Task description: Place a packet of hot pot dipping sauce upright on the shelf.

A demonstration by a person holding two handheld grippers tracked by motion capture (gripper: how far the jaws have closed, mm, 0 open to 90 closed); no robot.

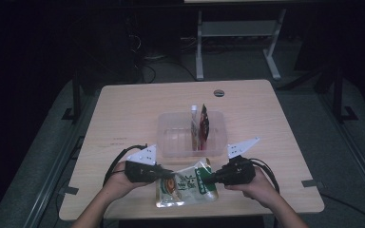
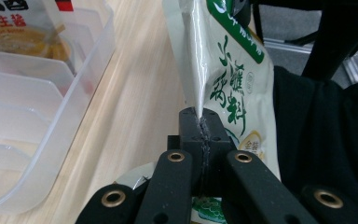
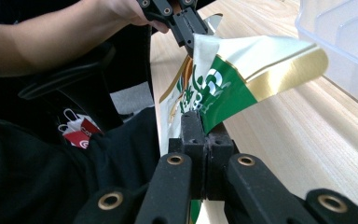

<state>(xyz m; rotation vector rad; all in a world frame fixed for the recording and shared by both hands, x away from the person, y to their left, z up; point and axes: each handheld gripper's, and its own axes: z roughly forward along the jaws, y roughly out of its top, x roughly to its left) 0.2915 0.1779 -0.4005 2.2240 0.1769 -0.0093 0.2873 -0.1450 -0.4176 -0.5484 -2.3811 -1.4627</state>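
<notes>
A green, white and gold food pouch [image 1: 186, 185] hangs between my two grippers just above the table's front edge. My left gripper [image 1: 166, 175] is shut on its left edge; in the left gripper view the jaws [image 2: 200, 123] pinch the pouch's sealed edge [image 2: 233, 70], which rises straight up from them. My right gripper [image 1: 209, 179] is shut on the right end of the pouch. In the right gripper view its jaws [image 3: 205, 135] clamp the green part of the pouch [image 3: 242, 74], and the left gripper [image 3: 186, 28] holds the far end.
A clear plastic bin [image 1: 168, 142] with dividers stands at the table's middle, just beyond the pouch, with upright pouches [image 1: 199, 126] in its right half. The bin's wall [image 2: 37, 116] is close on the left gripper's left. A dark sleeve lies under the pouch.
</notes>
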